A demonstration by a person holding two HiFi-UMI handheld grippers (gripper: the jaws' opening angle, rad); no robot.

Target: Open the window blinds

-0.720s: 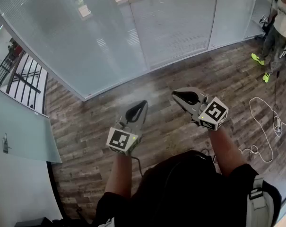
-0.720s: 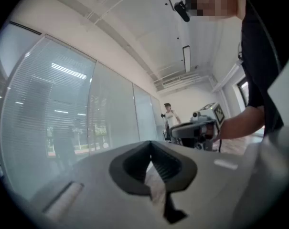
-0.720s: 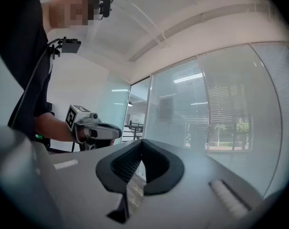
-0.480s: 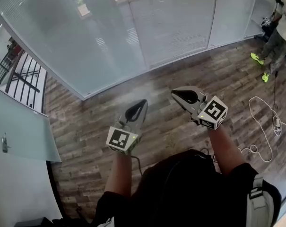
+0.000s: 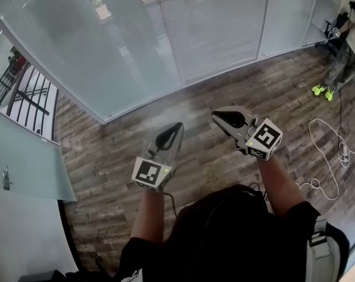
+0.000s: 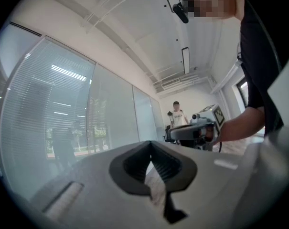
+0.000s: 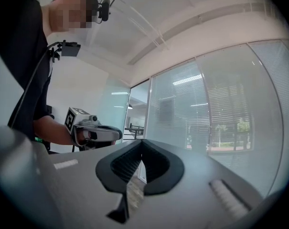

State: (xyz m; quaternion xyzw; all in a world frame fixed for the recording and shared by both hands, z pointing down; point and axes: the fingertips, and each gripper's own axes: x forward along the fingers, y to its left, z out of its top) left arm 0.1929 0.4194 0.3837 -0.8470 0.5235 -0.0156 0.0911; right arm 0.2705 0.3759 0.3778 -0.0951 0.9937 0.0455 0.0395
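— Right, where are you?

— Facing the window blinds (image 5: 136,46), well short of them. My left gripper (image 5: 177,127) and right gripper (image 5: 216,116) have jaws pressed together, empty.

— Risk?

— No cord visible; I might jab the slats blindly.

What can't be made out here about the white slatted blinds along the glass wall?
- Control cord or wand: seen in no view; the white slatted blinds run past the head view's top edge.
- Bystander in neon-yellow shoes: upper body cut off by the head view's right edge.
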